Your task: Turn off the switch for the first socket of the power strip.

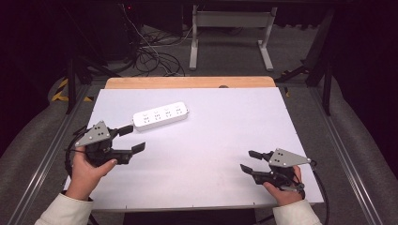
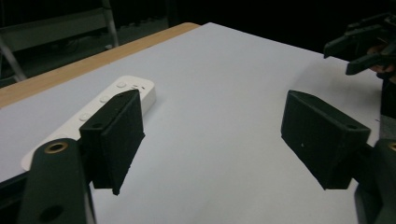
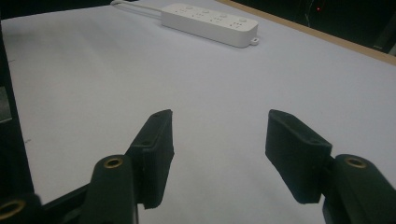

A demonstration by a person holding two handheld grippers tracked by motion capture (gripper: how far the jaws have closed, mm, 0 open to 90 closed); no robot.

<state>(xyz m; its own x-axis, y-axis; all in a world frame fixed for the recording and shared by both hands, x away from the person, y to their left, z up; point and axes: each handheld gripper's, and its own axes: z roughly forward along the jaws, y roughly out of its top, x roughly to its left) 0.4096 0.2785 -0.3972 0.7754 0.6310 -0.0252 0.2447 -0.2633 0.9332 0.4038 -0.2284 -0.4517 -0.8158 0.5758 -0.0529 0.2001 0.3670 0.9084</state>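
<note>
- Left claw (image 1: 132, 138), held in the person's left hand (image 1: 84, 171), sits released with jaws wide apart, grasping nothing, at the tabletop's left side.
- Right claw (image 1: 248, 160), in the right hand (image 1: 284, 190), is also released and empty, near the front right corner.
- A white power strip (image 1: 161, 115) lies flat on the white tabletop (image 1: 211, 140), just beyond the left claw and well apart from the right.
</note>
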